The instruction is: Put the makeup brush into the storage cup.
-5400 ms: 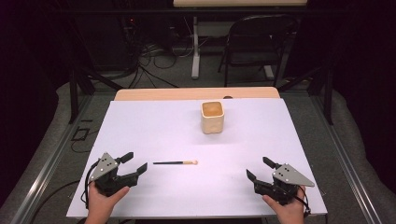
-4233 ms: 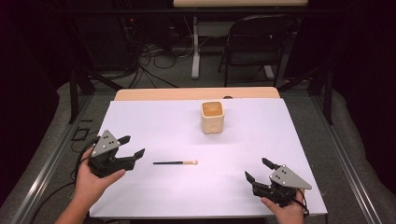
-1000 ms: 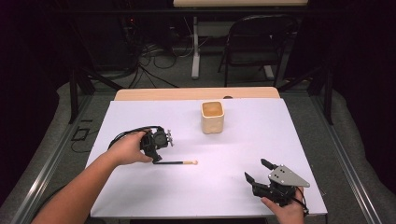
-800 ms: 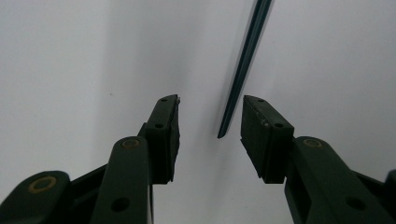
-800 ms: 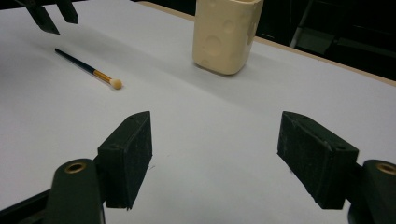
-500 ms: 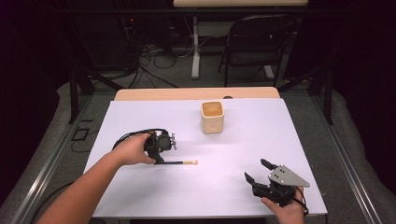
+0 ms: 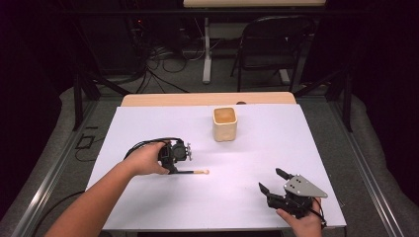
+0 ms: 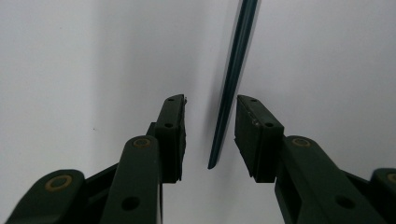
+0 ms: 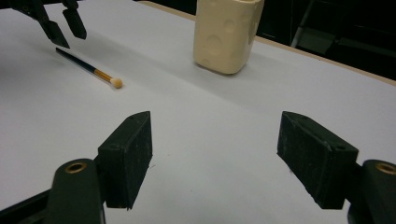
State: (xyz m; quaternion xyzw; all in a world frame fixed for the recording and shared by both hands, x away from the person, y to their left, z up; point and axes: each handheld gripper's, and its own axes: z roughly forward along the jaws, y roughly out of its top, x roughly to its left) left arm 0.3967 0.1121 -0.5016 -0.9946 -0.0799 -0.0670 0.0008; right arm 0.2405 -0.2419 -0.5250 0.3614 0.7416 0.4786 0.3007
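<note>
cream holder stands upright, well apart from the brush

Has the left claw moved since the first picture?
Yes. The left claw moved forward from the table's near edge toward the cup, now over the brush.

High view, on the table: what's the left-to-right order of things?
Left hand → left gripper over the dark end of the brush → brush with its pale tip to the right → cream cup, farther back → right gripper, jaws apart, at the near right edge.
</note>
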